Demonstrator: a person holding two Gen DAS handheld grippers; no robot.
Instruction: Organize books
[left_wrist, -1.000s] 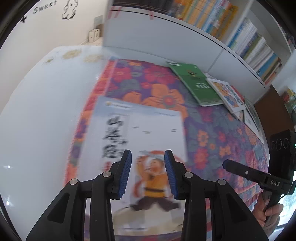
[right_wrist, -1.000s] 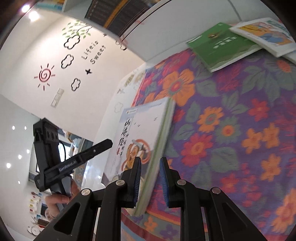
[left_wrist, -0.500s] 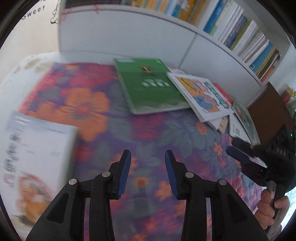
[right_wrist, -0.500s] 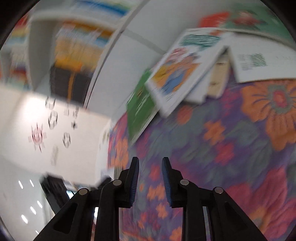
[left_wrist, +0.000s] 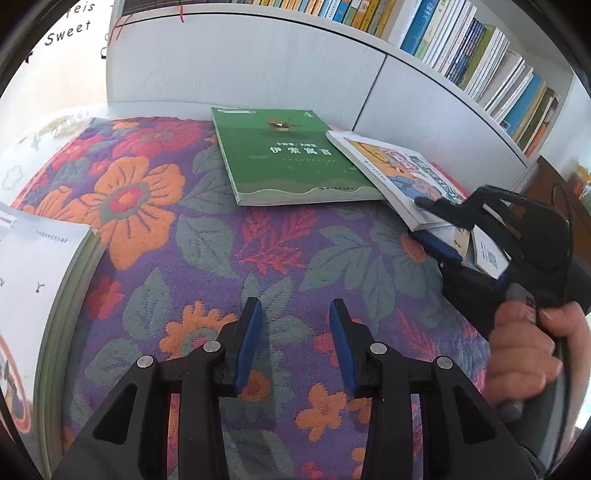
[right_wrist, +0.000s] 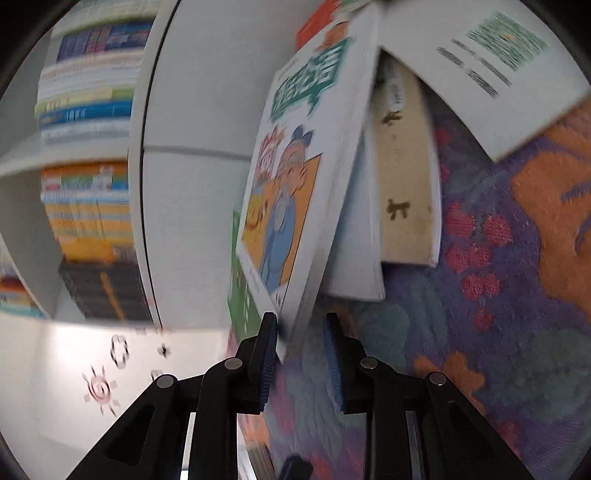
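Note:
A green book (left_wrist: 284, 155) lies flat on the floral cloth (left_wrist: 207, 251). A white cartoon-cover book (left_wrist: 399, 177) overlaps its right edge and lies on other books. My right gripper (right_wrist: 300, 332) is open, rolled on its side, with the cartoon book's (right_wrist: 295, 177) near corner between its jaws; it also shows in the left wrist view (left_wrist: 424, 221). A white book (left_wrist: 33, 288) lies at the left. My left gripper (left_wrist: 295, 317) is open and empty above the cloth.
A beige book (right_wrist: 402, 177) and a white one (right_wrist: 487, 66) lie beside and under the cartoon book. A white cabinet (left_wrist: 258, 62) with shelves of upright books (left_wrist: 480, 55) stands behind the table.
Both grippers swung right, away from the white book. The right gripper closed in on the cartoon book's corner, which now sits between its jaws.

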